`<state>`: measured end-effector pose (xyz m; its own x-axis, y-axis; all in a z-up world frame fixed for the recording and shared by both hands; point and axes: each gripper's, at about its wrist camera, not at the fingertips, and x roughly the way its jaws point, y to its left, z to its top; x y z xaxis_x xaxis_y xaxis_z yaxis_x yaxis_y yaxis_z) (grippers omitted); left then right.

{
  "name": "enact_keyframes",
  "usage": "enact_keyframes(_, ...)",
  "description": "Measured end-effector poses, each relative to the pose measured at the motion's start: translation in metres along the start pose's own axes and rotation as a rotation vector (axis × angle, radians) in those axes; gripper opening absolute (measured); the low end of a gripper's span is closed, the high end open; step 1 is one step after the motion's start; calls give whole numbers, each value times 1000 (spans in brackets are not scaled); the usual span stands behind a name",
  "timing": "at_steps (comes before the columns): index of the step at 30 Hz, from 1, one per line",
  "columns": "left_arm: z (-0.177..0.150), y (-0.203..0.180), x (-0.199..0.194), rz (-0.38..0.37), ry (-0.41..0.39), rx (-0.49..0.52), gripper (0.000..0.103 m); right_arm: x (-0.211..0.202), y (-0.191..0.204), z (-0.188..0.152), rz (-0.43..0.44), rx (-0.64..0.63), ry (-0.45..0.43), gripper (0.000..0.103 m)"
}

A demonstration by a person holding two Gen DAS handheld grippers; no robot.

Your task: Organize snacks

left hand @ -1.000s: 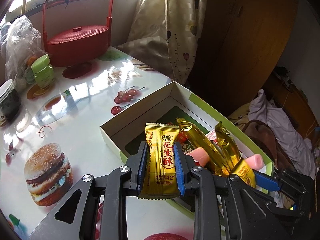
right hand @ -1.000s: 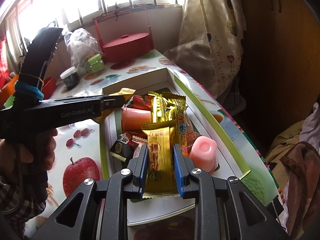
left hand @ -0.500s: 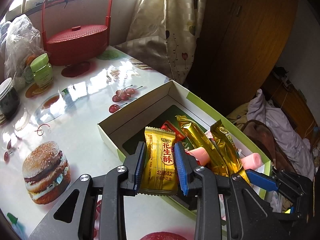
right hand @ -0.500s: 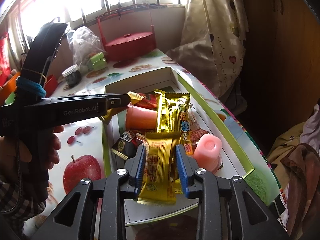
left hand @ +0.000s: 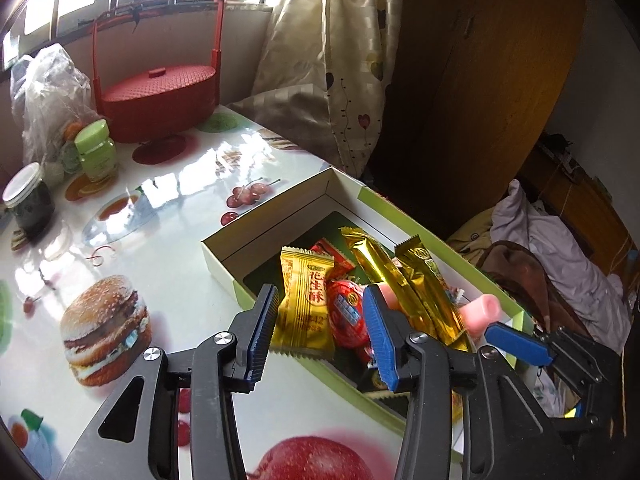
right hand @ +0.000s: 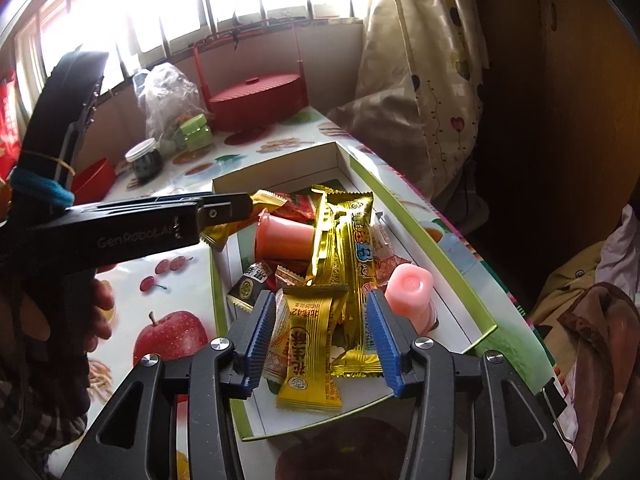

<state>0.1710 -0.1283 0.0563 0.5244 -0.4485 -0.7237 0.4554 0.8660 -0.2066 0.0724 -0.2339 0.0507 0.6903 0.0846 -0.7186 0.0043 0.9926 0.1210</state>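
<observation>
Over the near end of the shallow green-edged box point(left hand: 224, 258), we have both sets of tongs pointing down into the snacks. Our left gripper point(left hand: 320, 336) has its jaws opening; a yellow peanut-candy packet point(left hand: 306, 304) lies between the blue pads, its left edge just beside or perhaps brushing the left pad, we cannot tell which, and clear of the right one. A red wrapped sweet point(left hand: 346, 314) sits beside that packet, nearer the right pad. Our right gripper point(right hand: 322, 340) is opening too, and a second yellow peanut-candy packet point(right hand: 308, 344) lies loose between its pads, touching neither, resting on the other sweets at the box's near edge. Just beyond it lie two long gold packets point(right hand: 352, 240), a pink jelly cup point(right hand: 410, 294) standing off the right pad and an orange jelly cup point(right hand: 282, 238) on its side farther back. Seen from the right wrist, the left tool's black arm reaches across to the box's left wall.
</observation>
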Motion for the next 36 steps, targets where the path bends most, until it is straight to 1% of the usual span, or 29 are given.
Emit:
enact_keyframes(1,-1,-1,-3,2,-2,3,47,-2,0,-1,-2,1,-5,49)
enact_keyframes(3,-5,-3,-9,7,-5,1,55,-6,1,-1,-6,2,-10,50)
enact_keyframes(4,-7,-4,-12,7,-8,-3,56,-7,2,-2,-9,3,-12,50)
enact_keyframes(14,-33,-11,-45,36,-38,-15,56,-22,3,-11,-34,20,-24,53)
enact_keyframes(20,-52,-15,-57,74,-38,-21,56,-31,4,-17,-37,35,-36,54)
enact_keyframes(23,-63,-18,-61,71,-36,-28,56,-35,7,-22,-39,26,-33,56)
enact_keyframes(30,-94,-14,-61,101,8,-58,56,-45,12,-39,-56,8,-21,58)
enact_keyframes(33,-105,-14,-61,104,24,-53,56,-52,15,-48,-71,-11,-22,58)
enact_keyframes(36,-113,-13,-58,109,44,-61,56,-55,16,-60,-89,-21,1,59)
